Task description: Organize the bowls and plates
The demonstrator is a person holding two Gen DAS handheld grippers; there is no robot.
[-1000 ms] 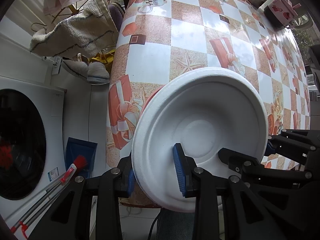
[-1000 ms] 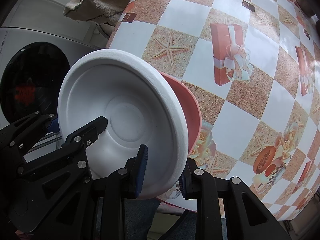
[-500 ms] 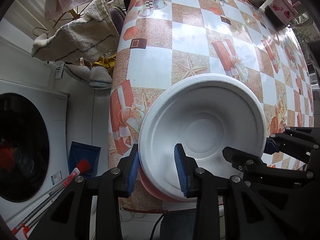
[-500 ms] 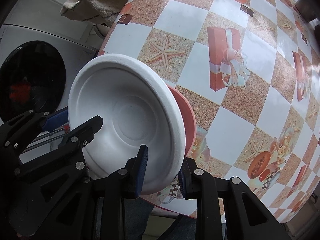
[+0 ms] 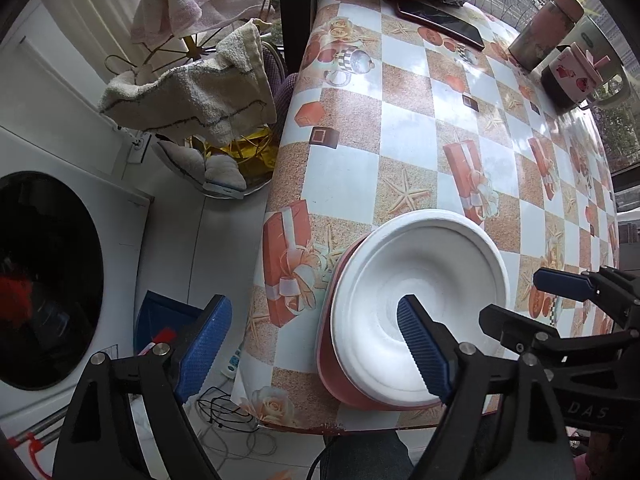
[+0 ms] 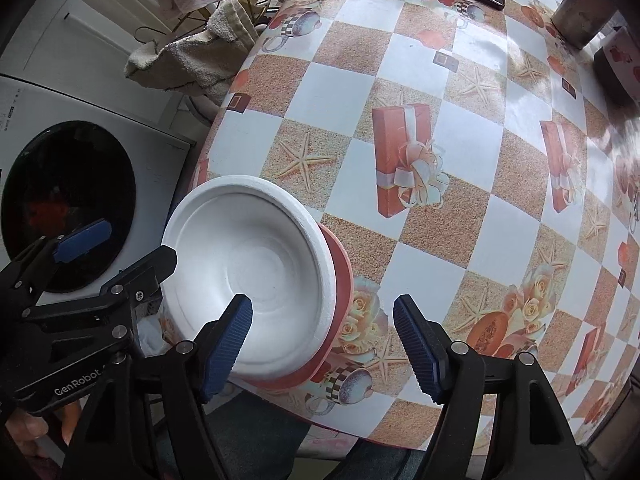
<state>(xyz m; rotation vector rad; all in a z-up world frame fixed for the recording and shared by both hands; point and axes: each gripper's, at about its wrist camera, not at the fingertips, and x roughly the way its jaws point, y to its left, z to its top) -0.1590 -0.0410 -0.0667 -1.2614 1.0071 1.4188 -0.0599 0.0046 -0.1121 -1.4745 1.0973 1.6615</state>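
A white foam bowl rests nested in a red bowl at the near left corner of the checkered table. My left gripper hangs above the stack's left rim, its jaws opening, pads clear of the rim below. The right gripper hovers over the right rim of the white bowl and red bowl, jaws also opening, touching nothing. Each gripper shows in the other's view: the right gripper and the left gripper.
A washing machine stands left of the table, with towels on a rack behind it. A blue dustpan and cables lie on the floor. A phone, flask and mug sit at the far end.
Both grippers let go of the white bowl's rim, opened wide and rose. The bowl went from tilted in the air to level inside the red bowl.
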